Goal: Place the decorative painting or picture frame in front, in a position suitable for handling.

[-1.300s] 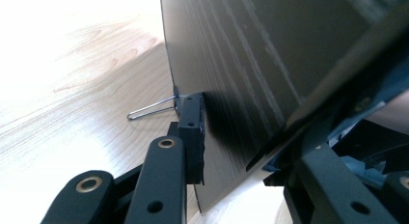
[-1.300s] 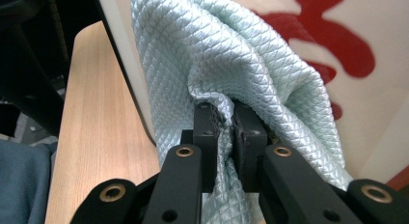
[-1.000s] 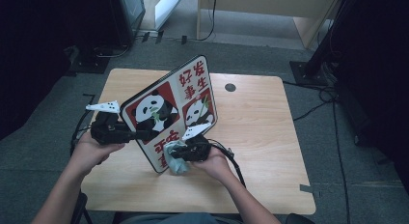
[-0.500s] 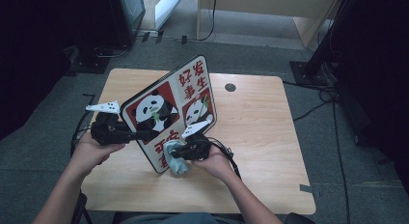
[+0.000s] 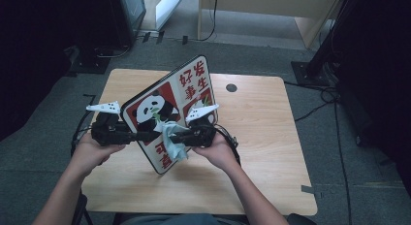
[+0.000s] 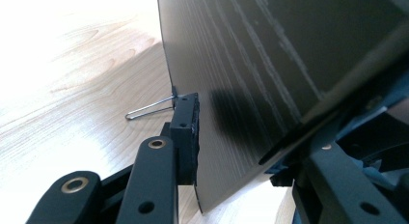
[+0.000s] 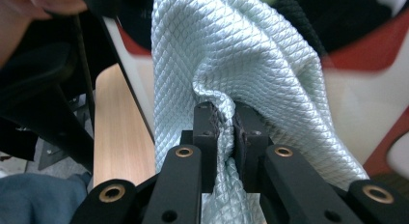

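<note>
A board printed with pandas and red characters [image 5: 194, 84] stands tilted up on the wooden table [image 5: 261, 152]. My left gripper [image 5: 138, 136] is shut on its left edge. In the left gripper view its fingers [image 6: 185, 132] clamp the board's dark back [image 6: 289, 64], next to a thin wire loop [image 6: 149, 108]. My right gripper [image 5: 177, 136] is shut on a pale green quilted cloth [image 5: 172, 145], which it holds against the printed face. In the right gripper view the cloth [image 7: 231, 55] bunches between the jaws of that gripper [image 7: 226, 130], with the board's face [image 7: 366, 89] behind it.
A round grommet hole [image 5: 231, 88] lies in the table's far side, right of the board. Cables [image 5: 320, 104] run over the floor at the right, and dark stands and furniture legs ring the table. The table's right half is bare wood.
My right gripper has slid the cloth a little up the board's face. The left gripper keeps its hold on the board's edge.
</note>
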Available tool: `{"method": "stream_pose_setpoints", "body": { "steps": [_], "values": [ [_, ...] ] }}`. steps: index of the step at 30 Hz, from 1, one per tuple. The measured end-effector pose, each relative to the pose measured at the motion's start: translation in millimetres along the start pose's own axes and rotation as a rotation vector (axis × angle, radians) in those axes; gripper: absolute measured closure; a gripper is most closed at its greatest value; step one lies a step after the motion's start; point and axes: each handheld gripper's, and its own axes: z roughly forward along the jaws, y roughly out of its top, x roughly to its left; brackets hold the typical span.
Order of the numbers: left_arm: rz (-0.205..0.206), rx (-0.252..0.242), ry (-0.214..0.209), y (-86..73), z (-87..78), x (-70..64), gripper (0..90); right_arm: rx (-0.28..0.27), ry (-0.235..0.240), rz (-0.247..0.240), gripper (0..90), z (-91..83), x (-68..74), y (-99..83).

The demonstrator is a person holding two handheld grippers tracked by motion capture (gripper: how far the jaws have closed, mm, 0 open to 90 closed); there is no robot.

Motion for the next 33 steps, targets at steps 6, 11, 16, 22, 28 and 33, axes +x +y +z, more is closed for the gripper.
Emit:
{"method": "stream_pose_setpoints", "body": {
  "steps": [6, 11, 16, 22, 28, 33],
  "values": [
    [0.008, 0.003, -0.015, -0.6, -4.0, -0.5, 60.8, -0.01, -0.014, -0.033, 82.0, -13.9, 9.4, 27.9],
    [0.012, -0.016, -0.015, -1.9, -12.3, 0.1, 60.6, -0.021, -0.01, -0.053, 82.0, -20.5, 13.6, 49.2],
    [0.031, -0.031, -0.011, -2.6, -22.1, -2.8, 60.9, -0.024, 0.005, -0.065, 81.5, -21.6, 18.6, 69.1],
    [0.043, -0.019, -0.016, -5.8, -32.2, -4.1, 61.3, -0.002, 0.021, -0.082, 83.3, -20.2, 27.8, 89.5],
    [0.025, -0.028, -0.005, -10.0, -46.1, -0.7, 62.1, 0.024, 0.037, -0.114, 83.8, -17.4, 34.4, 103.7],
    [0.017, -0.068, 0.011, -13.5, -61.5, 4.3, 62.5, 0.018, 0.046, -0.126, 84.1, -18.2, 37.0, 111.0]
  ]
}}
